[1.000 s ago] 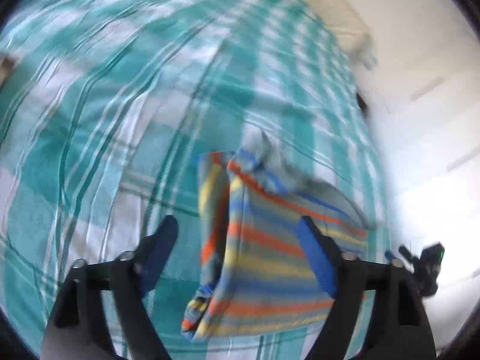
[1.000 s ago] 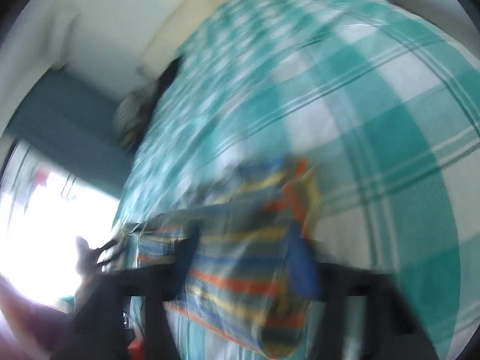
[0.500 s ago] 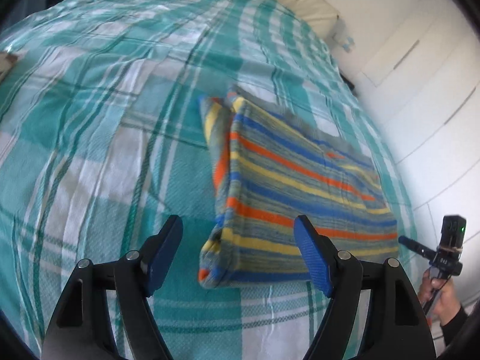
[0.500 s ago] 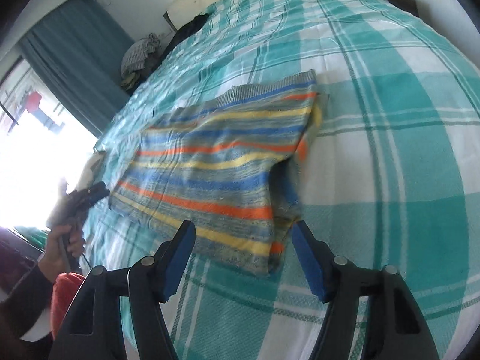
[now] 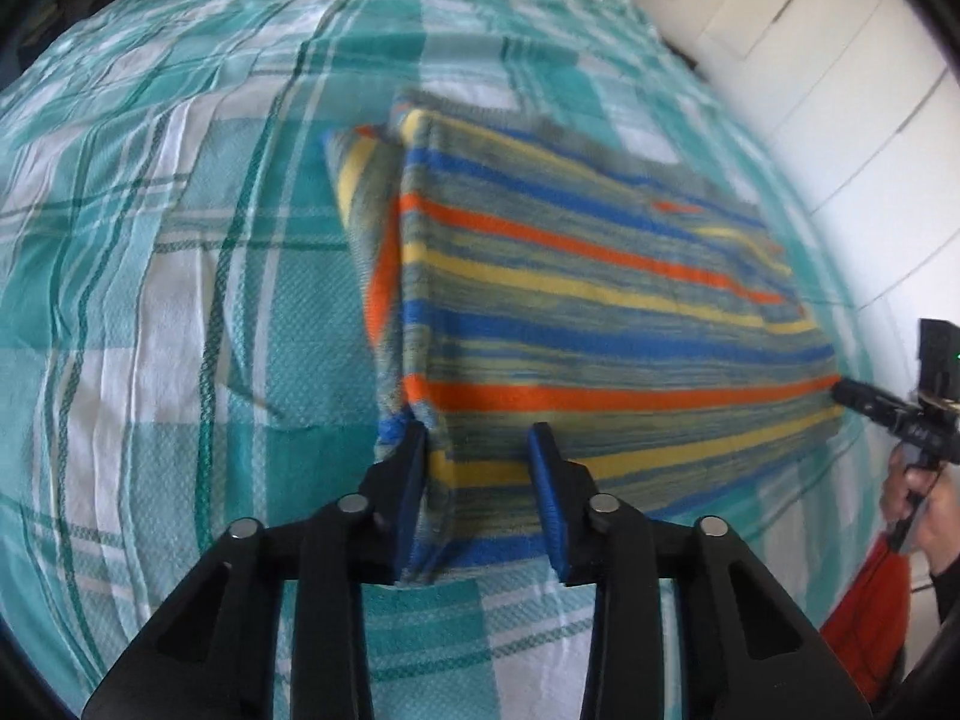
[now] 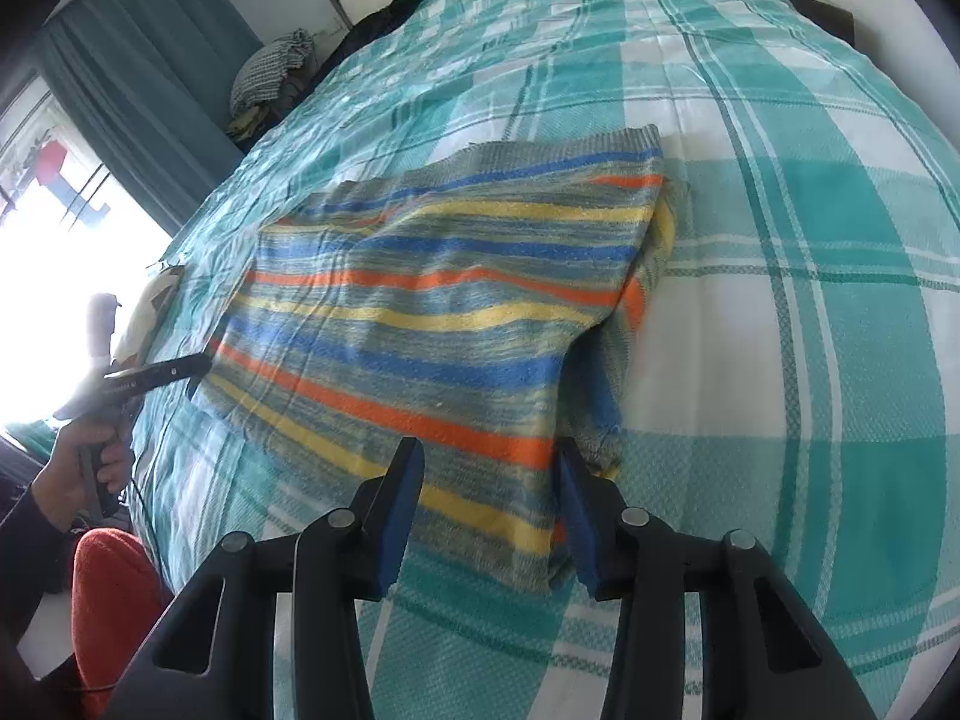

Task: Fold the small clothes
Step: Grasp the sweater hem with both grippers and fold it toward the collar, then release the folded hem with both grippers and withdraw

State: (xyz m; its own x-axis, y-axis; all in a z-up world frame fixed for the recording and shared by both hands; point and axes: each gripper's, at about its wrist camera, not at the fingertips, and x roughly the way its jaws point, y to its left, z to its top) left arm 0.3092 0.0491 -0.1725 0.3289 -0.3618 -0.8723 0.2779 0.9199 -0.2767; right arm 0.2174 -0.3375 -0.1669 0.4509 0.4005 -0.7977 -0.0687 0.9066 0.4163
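A striped garment in blue, orange, yellow and grey lies flat on the bed, also in the right wrist view. A sleeve is folded under along one side. My left gripper straddles the near left corner of the garment, jaws partly open with cloth between them. My right gripper straddles the near right corner, jaws partly open around the hem. The other gripper shows at the far corner in each view, at the right of the left wrist view and at the left of the right wrist view.
The bed has a teal and white plaid cover. White cupboard doors stand along one side. A teal curtain and bright window are on the other. A heap of clothes lies at the bed's far corner.
The garment was laid flat on the bed. Both grippers have moved down to its near corners and their jaws have narrowed around the hem.
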